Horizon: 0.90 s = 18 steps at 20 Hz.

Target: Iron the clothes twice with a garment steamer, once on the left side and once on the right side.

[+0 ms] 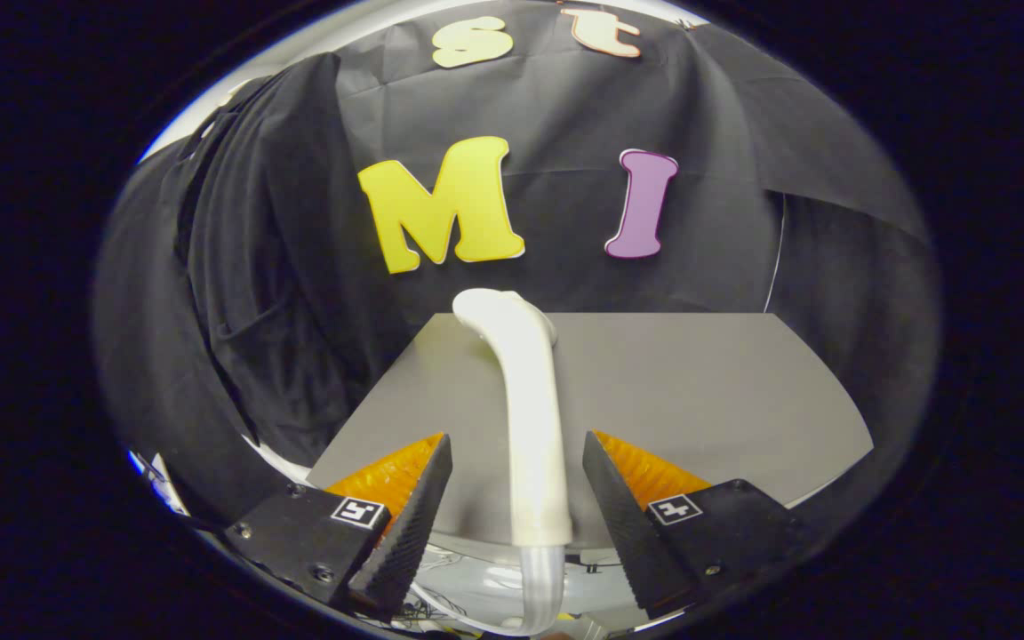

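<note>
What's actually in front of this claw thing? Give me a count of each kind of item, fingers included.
White garment steamer, standing between the open claw fingers, neither touching it: 1
Dark hanging garment, beyond the fingers and off to one side: 1
Grey table: 1
Claw fingers: 2
Total: 5
</note>
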Tool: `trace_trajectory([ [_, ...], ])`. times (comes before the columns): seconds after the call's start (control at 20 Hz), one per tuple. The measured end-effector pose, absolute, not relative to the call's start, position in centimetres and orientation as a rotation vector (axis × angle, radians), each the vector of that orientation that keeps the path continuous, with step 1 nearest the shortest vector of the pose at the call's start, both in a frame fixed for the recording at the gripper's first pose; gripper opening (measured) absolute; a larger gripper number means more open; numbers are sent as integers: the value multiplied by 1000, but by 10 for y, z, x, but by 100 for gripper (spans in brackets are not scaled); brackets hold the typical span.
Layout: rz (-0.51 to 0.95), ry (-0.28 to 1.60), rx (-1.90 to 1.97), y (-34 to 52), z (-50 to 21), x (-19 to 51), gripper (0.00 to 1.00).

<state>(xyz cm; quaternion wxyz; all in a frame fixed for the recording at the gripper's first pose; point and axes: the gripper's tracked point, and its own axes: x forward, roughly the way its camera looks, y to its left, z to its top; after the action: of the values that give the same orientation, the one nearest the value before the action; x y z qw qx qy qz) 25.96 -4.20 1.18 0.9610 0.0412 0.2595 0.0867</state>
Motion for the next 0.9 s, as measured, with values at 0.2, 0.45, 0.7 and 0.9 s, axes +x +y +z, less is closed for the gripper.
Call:
trace_trajectory([
  [0.2, 192, 633, 98, -42, 0, 280, 84],
  [0.45, 192, 709, 78, -38, -12, 289, 75],
  [0.7, 191, 770, 64, -38, -19, 289, 64],
  [0.9, 146, 776, 50, -44, -20, 288, 52],
])
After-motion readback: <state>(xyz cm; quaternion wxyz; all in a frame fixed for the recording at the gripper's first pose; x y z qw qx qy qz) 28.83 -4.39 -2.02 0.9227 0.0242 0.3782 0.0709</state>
